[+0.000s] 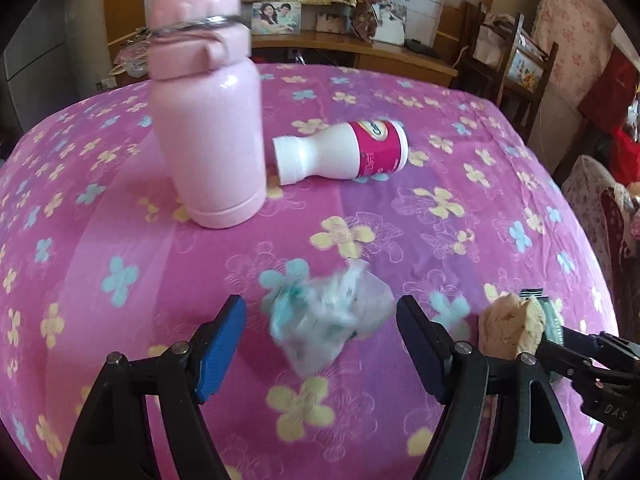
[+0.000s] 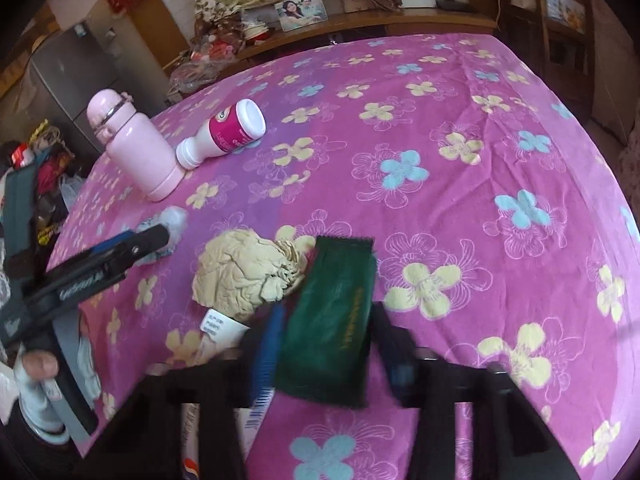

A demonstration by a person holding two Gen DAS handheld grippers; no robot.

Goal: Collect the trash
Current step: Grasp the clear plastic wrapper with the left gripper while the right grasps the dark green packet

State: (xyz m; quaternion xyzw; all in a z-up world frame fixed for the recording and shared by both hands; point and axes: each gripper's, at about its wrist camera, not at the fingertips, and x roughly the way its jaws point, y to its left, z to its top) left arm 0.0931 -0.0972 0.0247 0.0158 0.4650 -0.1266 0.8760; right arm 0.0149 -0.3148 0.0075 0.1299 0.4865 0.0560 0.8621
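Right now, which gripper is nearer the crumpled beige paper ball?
Right. The right gripper straddles a green packet touching the crumpled beige paper ball; the left gripper brackets clear plastic beside it.

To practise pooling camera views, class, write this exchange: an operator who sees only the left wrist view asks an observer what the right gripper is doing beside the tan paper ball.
Operator: What is my right gripper on?
Observer: A dark green wrapper lies between the right gripper's fingers; blur hides whether they press.
Operator: Anything else by the tan paper ball?
Observer: A white labelled packet pokes out from under the tan paper ball, near the table edge.
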